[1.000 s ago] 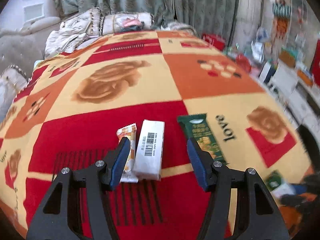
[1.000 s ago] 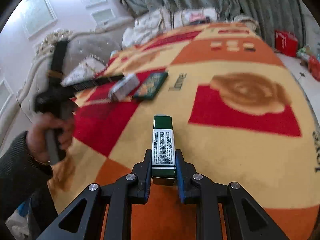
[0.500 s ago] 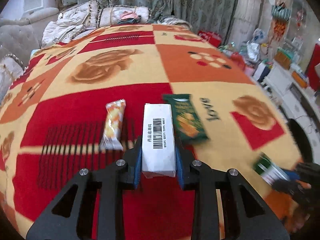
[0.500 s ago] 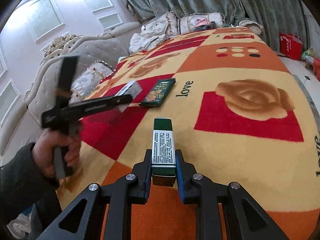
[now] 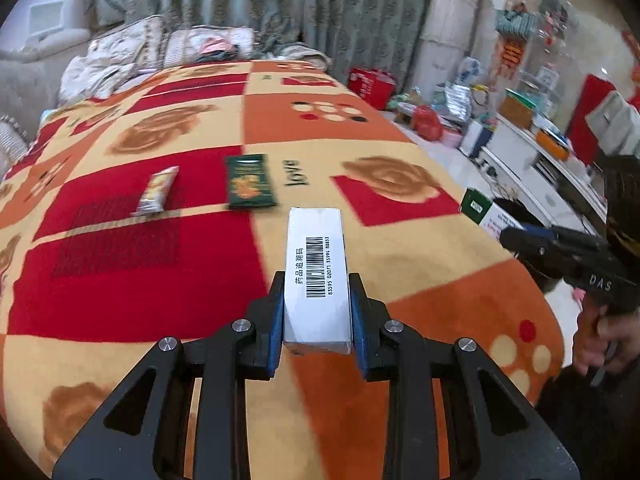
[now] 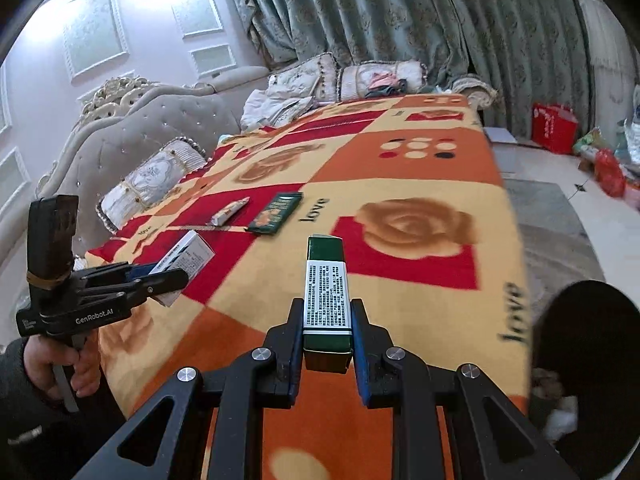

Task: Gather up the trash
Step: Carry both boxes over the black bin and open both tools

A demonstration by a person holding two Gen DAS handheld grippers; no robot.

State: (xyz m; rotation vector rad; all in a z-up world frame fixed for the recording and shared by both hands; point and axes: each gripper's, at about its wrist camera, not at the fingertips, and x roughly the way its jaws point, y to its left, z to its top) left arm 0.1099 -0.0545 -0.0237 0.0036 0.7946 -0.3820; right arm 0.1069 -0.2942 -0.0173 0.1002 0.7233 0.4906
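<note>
Trash here is small packaging: a white carton with a barcode (image 5: 316, 276) sits clamped between the jaws of the left gripper (image 5: 316, 312), lifted clear above the bed's patterned blanket (image 5: 120, 280), its long side running forward along the fingers. In the right wrist view the same carton (image 6: 186, 258) juts from that gripper (image 6: 160, 278), which a hand (image 6: 60, 364) in a dark sleeve grips from below. The right gripper (image 6: 327, 332) has its jaws closed narrow on a green box with a white printed label (image 6: 326, 292), also raised off the blanket (image 6: 420, 300). Two more pieces lie flat on the bed, well ahead of both grippers: a dark green snack wrapper (image 5: 250, 182) beside the word "love", and a small orange-and-white sachet (image 5: 156, 192) to its left, the two near each other but apart. A black round bin rim (image 6: 588, 360) shows at the right edge of the right wrist view, just beside the bed. Pillows (image 6: 376, 78) and green curtains (image 6: 400, 12) stand beyond.
</note>
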